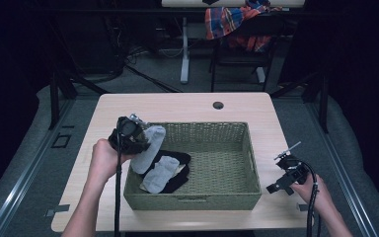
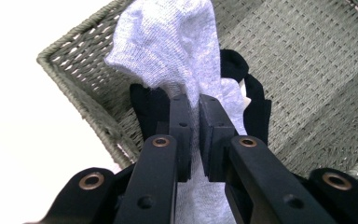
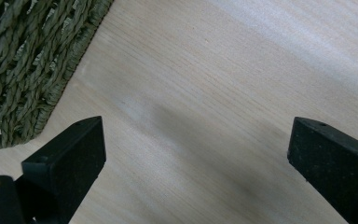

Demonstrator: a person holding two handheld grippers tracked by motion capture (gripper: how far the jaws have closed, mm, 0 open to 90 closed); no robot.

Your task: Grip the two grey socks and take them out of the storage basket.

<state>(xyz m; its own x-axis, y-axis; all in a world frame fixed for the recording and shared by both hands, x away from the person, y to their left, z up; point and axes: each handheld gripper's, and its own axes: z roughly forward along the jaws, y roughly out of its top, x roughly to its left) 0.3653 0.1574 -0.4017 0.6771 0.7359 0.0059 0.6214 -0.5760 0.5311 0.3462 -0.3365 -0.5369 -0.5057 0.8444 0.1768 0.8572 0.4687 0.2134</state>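
We are pinching a grey sock (image 2: 177,46) in the left gripper (image 2: 193,100); its jaws are standing almost together, with only the fabric between them. In the high view the left gripper (image 1: 128,134) is sitting over the left rim of the woven green basket (image 1: 227,195), and the grey sock (image 1: 148,148) is hanging down from it into the basket's left end. Beneath it a second grey sock (image 1: 160,174) is lying on a black garment (image 1: 177,180) on the basket floor. We are holding the right gripper (image 1: 287,173) over the bare wooden table (image 1: 187,106), just right of the basket, jaws spread wide and gripping nothing. In the right gripper view the basket's wall (image 3: 23,65) is showing at upper left.
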